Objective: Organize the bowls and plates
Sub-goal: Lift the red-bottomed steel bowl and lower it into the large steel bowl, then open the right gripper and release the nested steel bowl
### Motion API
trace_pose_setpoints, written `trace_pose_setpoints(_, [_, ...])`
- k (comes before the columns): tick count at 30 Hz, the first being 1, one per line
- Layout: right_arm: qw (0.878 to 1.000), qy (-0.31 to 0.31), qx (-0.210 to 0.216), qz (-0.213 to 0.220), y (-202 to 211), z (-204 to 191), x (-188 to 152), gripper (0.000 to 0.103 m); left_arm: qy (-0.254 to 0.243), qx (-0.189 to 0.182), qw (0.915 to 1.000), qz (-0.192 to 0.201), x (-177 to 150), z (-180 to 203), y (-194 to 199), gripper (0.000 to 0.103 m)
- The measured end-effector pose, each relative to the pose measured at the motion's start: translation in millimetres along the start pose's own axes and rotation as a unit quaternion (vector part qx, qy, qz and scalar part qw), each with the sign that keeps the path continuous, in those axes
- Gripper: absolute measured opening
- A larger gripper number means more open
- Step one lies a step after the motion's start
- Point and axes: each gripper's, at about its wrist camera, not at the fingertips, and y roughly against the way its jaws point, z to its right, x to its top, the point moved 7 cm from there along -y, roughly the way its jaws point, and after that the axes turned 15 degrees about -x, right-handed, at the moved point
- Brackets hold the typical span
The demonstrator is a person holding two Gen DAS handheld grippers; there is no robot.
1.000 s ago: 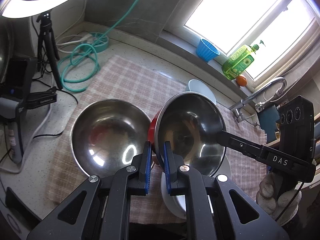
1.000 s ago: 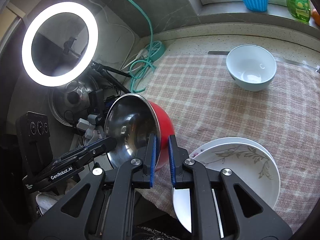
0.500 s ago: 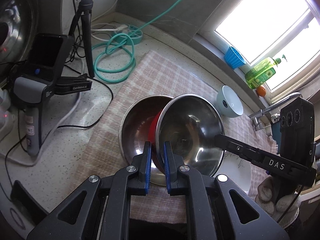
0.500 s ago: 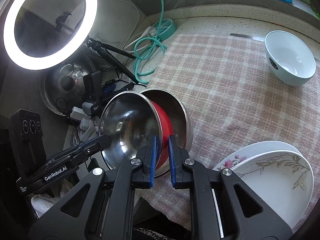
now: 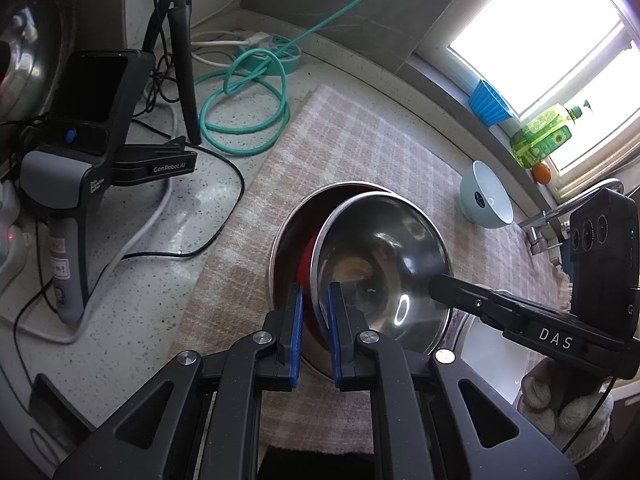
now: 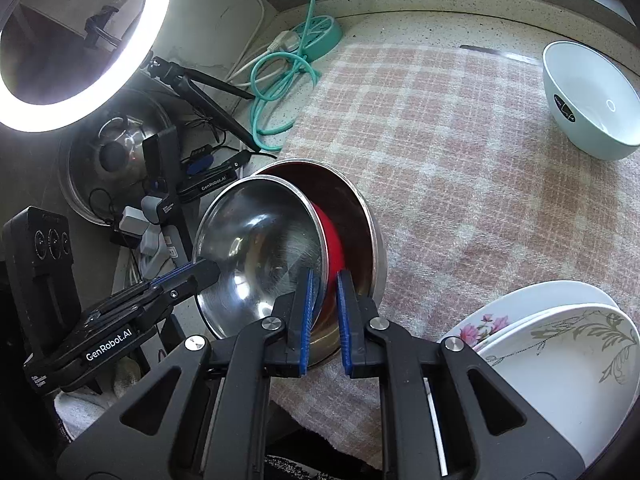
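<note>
A cloth (image 6: 460, 168) lies on the worktop (image 5: 132, 304). On its left part sits a large bowl (image 6: 360, 216), and a smaller bowl (image 6: 260, 256) is tilted inside it, held at opposite rims by the left tool (image 5: 312, 320) and the right tool (image 6: 324, 312). A third bowl (image 6: 592, 100) stands well apart at the cloth's far right side, near the windowsill. Stacked plates (image 6: 560, 360) lie at the near right edge. A coiled cable (image 5: 244, 100) lies on the worktop beyond the cloth's far left corner.
</note>
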Motion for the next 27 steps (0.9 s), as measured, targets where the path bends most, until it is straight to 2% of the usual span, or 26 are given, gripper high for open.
trace_pose_setpoints(9, [1.0, -0.003, -0.007, -0.007, -8.2, 2.1, 0.3, 0.014, -0.007, 0.011, 0.9998, -0.012, 1.8, -3.7, -12.2, 0.01])
trace_pose_setpoints(18, [1.0, 0.021, -0.022, 0.002, -10.2, -0.4, 2.9, 0.019, -0.01, 0.022, 0.9996, -0.013, 3.7, -6.8, -15.8, 0.01])
trace_pose_setpoints(26, [0.999, 0.035, -0.003, 0.023, 2.5, -12.1, 6.0, 0.057, -0.019, 0.027, 0.9994, -0.005, 9.0, -2.7, -11.1, 0.011])
trace_pose_setpoints(27, [0.999, 0.038, -0.002, 0.028, 5.3, -13.2, 6.4, 0.059, -0.021, 0.029, 0.9993, -0.005, 9.6, -2.3, -10.4, 0.014])
